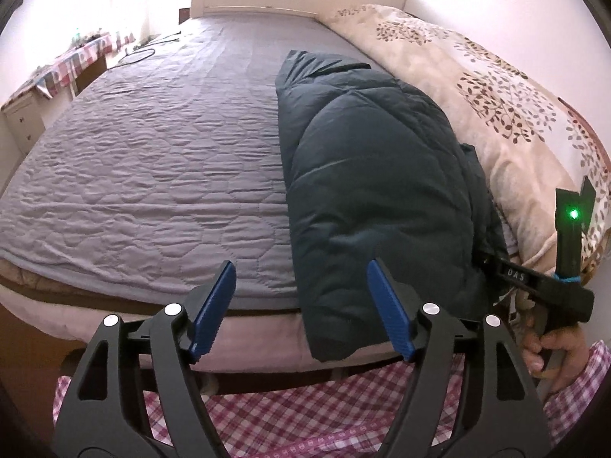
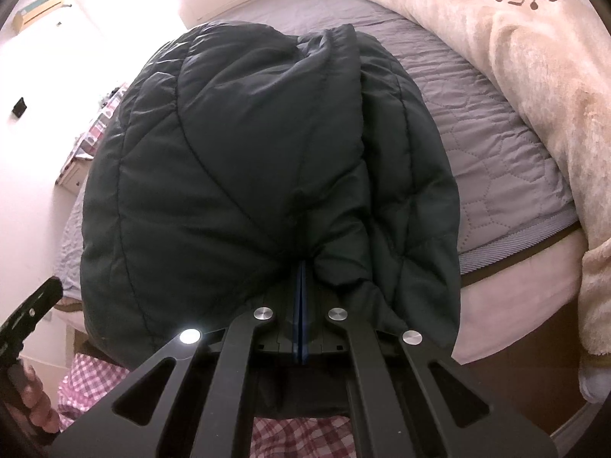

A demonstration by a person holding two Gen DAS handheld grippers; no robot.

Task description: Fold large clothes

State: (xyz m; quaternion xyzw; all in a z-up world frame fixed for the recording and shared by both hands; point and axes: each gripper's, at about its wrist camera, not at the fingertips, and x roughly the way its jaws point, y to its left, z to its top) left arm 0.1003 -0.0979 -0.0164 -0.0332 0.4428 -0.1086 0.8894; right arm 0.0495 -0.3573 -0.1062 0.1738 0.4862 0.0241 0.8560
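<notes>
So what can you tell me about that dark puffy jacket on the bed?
The jacket is dark teal, quilted and puffy, with a smooth, slightly shiny shell. It lies folded lengthwise on the grey bedspread, beside a cream leaf-print blanket, its near end hanging over the bed's edge. The right tool is shut on that end.
</notes>
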